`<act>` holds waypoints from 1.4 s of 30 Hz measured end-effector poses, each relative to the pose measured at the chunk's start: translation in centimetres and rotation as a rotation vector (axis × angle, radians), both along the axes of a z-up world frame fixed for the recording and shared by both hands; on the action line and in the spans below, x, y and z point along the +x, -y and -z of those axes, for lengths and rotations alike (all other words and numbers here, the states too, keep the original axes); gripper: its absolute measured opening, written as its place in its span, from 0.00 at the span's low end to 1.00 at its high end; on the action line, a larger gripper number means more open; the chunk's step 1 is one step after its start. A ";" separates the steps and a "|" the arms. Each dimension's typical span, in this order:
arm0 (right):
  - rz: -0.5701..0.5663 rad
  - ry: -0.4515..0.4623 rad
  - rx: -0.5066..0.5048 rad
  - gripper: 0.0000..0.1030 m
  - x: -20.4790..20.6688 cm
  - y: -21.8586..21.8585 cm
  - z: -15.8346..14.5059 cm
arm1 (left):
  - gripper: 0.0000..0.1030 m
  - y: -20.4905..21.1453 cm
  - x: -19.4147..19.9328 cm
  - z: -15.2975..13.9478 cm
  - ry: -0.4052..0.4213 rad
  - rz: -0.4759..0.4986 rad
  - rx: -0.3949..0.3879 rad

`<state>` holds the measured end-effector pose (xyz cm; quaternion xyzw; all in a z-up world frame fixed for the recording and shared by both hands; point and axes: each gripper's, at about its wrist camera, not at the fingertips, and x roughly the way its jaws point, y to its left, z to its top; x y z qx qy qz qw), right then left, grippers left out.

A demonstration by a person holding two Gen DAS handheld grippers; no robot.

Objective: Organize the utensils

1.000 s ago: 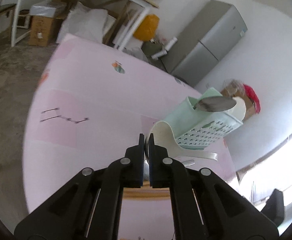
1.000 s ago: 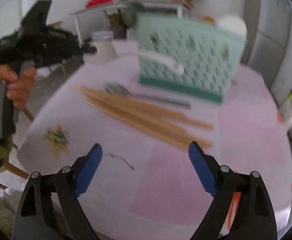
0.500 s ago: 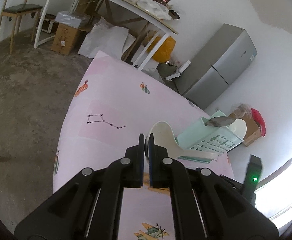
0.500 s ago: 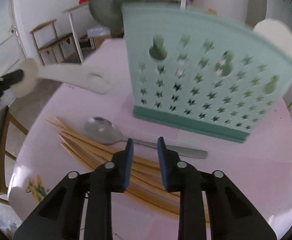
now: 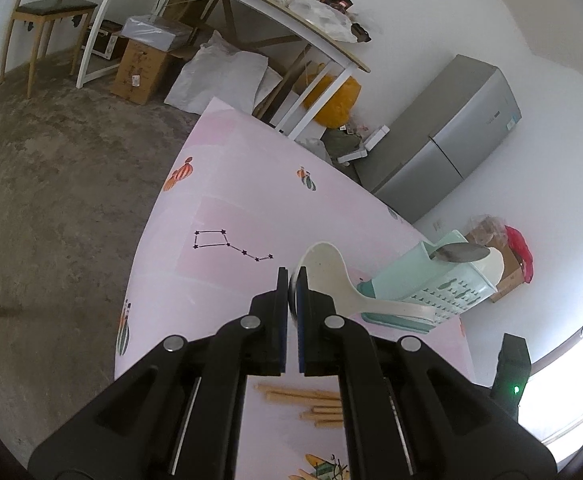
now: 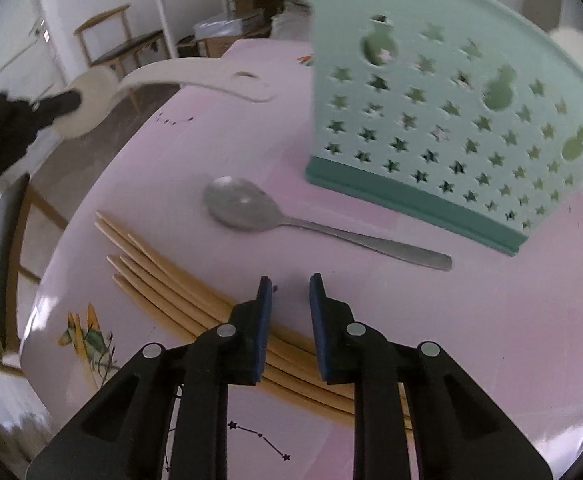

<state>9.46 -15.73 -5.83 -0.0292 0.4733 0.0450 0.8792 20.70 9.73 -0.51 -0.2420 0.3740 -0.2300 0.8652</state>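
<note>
Our left gripper is clamped on the bowl of the white rice paddle, held at frame centre with its handle toward the mint utensil basket at right. Our right gripper has just been closing; nothing sits between its narrow jaws, low-centre above the wooden chopsticks. A metal spoon lies mid-frame before the basket.

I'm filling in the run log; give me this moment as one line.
left gripper: shut on rice paddle | right gripper: fingers closing, nothing between | metal spoon, chopsticks: on table | caddy: upright
</note>
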 end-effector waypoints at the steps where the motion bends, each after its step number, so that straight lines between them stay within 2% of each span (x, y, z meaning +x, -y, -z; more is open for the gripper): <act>1: -0.010 0.017 -0.020 0.19 -0.1 -0.4 -0.2 | 0.02 -0.1 0.1 0.1 -0.002 -0.002 -0.002; 6: -0.108 0.128 -0.124 0.20 0.1 -3.6 -1.6 | 0.02 -0.5 0.3 0.2 -0.003 -0.014 -0.001; 14: -0.229 0.176 -0.319 0.20 1.1 -7.4 -1.1 | 0.02 -0.9 0.9 0.5 -0.012 -0.027 0.002; 26: -0.228 0.202 -0.513 0.19 1.3 -8.9 -0.1 | 0.02 -0.7 1.4 1.0 -0.028 -0.027 0.011; 27: -0.226 0.203 -0.523 0.19 1.5 -9.1 0.0 | 0.02 -0.7 1.4 1.0 -0.028 -0.028 0.012; 29: -0.227 0.193 -0.530 0.07 1.8 -9.2 0.3 | 0.02 -0.7 1.5 1.0 -0.026 -0.032 0.017; 30: -0.222 0.185 -0.529 0.05 1.9 -9.2 0.5 | 0.02 -0.7 1.5 1.0 -0.026 -0.033 0.018; 36: -0.211 0.221 -0.507 0.03 1.3 -8.7 -0.2 | 0.02 -1.3 1.1 0.6 -0.018 -0.051 0.027; 42: -0.187 0.291 -0.458 0.02 -0.4 -7.6 -2.9 | 0.02 -1.7 0.3 -0.1 -0.002 -0.067 0.037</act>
